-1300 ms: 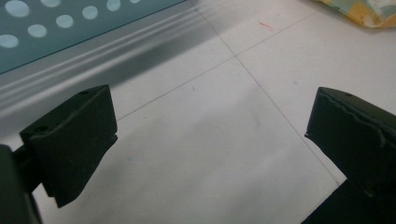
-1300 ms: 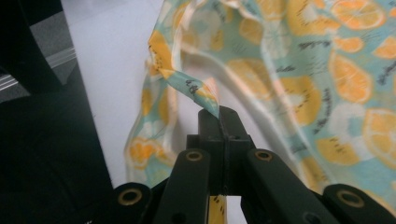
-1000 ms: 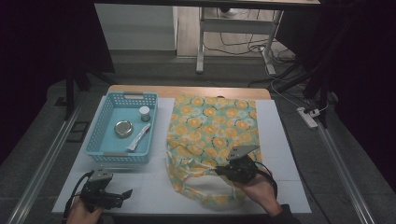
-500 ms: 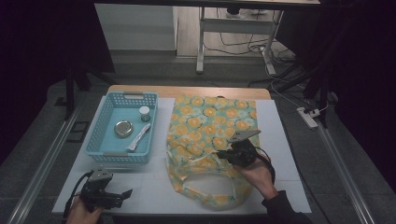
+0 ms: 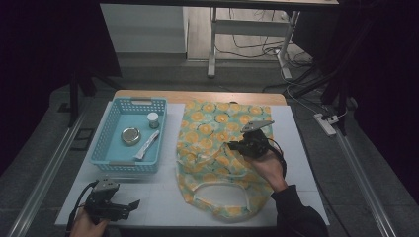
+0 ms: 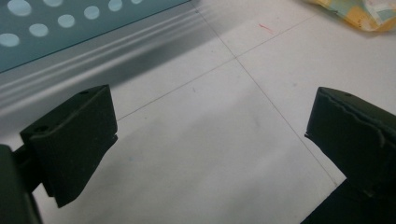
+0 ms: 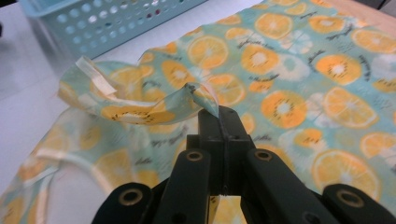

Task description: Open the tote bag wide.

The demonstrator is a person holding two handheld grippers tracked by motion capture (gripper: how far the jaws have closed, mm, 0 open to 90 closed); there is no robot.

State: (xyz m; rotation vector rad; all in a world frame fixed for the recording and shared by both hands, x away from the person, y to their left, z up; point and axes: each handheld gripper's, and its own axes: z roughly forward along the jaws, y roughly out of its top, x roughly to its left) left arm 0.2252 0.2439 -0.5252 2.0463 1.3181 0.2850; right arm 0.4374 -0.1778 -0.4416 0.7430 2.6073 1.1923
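Right of the blue basket [image 5: 129, 136], the orange-print bag [image 5: 217, 148] lies flat on the white surface [image 5: 163, 197]. Your right tongs [image 7: 209, 109] are clenched on a handle strap [image 7: 140, 109], lifting it off the cloth: folding or opening looks underway. Your left tongs [image 6: 210, 140] sit released, below the basket. Next, carry the strap across without dragging the body.

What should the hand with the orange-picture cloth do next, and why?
Probably carry the pinched strap a little farther across the cloth, toward its far end. The right gripper is shut on the strap, which is lifted into a loop above the flat cloth, so the fold looks only half done. The left gripper rests open.
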